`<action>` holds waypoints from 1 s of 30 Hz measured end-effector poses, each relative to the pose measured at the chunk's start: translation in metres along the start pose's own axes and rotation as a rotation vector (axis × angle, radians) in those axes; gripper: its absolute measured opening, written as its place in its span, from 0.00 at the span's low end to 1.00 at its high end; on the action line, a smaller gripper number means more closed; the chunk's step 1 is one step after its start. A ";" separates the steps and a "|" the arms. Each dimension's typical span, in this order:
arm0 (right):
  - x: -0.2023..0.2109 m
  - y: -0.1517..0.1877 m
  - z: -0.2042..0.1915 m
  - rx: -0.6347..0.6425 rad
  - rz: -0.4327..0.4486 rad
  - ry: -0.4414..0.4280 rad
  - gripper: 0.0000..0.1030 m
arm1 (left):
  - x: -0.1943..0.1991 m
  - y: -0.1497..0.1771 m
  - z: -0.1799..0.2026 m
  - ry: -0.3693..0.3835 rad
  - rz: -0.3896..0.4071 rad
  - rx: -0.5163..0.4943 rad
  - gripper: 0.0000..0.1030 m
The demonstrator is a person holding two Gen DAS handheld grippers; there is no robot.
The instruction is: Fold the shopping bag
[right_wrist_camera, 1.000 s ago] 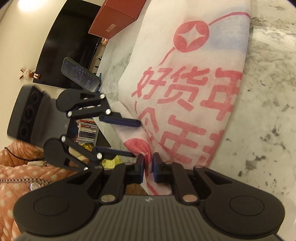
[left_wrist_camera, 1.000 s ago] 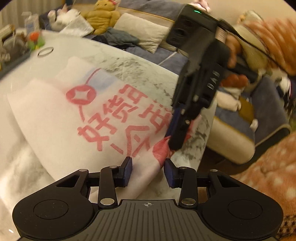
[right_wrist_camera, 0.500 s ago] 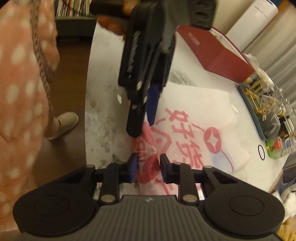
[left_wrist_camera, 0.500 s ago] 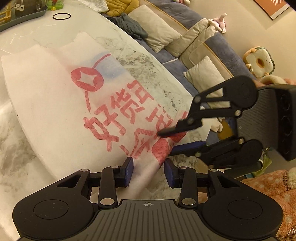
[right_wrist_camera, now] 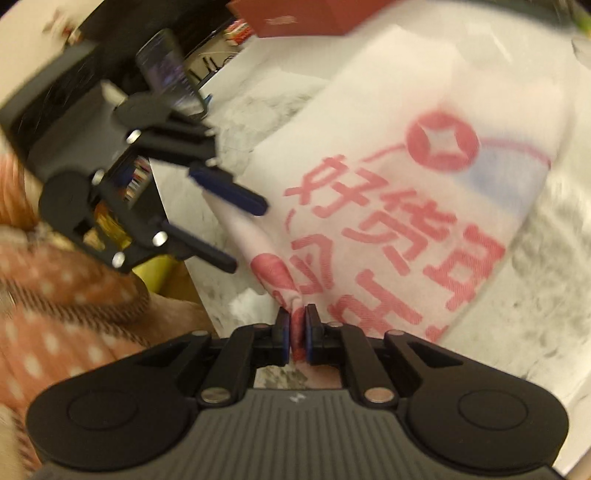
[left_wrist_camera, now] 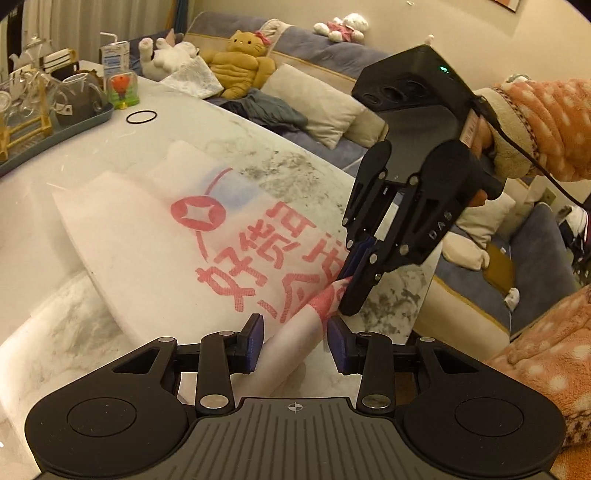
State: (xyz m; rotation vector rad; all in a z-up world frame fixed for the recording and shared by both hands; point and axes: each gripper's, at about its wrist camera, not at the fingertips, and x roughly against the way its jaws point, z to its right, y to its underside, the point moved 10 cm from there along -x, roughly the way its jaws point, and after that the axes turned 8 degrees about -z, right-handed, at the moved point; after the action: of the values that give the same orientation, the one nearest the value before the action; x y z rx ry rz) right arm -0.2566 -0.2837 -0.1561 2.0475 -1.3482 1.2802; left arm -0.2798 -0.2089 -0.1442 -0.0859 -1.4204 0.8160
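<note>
A white shopping bag (left_wrist_camera: pixel 155 236) with red print lies flat on the marble table (left_wrist_camera: pixel 295 173). Its near corner is bunched and lifted. In the right wrist view my right gripper (right_wrist_camera: pixel 296 325) has its jaws closing, and the blue pads pinch the red-printed corner of the bag (right_wrist_camera: pixel 406 184). The left wrist view shows the right gripper (left_wrist_camera: pixel 341 295) pointing down onto that corner. My left gripper (left_wrist_camera: pixel 295 345) stands open, and the raised ridge of the bag runs between its pads. The right wrist view shows the left gripper (right_wrist_camera: pixel 245 236) straddling the bag's edge.
A tray (left_wrist_camera: pixel 92 118) of glassware, a juice carton (left_wrist_camera: pixel 114 55) and a black ring (left_wrist_camera: pixel 141 117) sit at the far left. A sofa with cushions (left_wrist_camera: pixel 314 107) lies beyond the table edge. A red box (right_wrist_camera: pixel 295 18) and a phone (right_wrist_camera: pixel 162 70) are past the bag.
Half a second ago my right gripper's jaws stood apart around the bag's corner; now they pinch it, after the gripper swung round. My left gripper kept the same gap and shifted a little.
</note>
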 end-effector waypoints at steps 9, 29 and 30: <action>-0.007 -0.005 0.017 -0.253 -0.060 -0.191 0.05 | -0.003 -0.003 -0.003 -0.052 0.054 0.027 0.38; 0.003 -0.001 -0.031 0.165 0.057 0.445 0.46 | -0.025 -0.002 -0.027 -0.150 -0.064 0.191 0.40; 0.007 0.005 -0.043 0.305 0.113 0.592 0.47 | -0.025 -0.002 -0.028 -0.143 -0.065 0.200 0.40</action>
State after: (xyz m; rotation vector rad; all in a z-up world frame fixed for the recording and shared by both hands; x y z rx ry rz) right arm -0.2806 -0.2594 -0.1293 1.5682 -1.0443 2.0396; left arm -0.2520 -0.2128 -0.1693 0.1739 -1.4597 0.9206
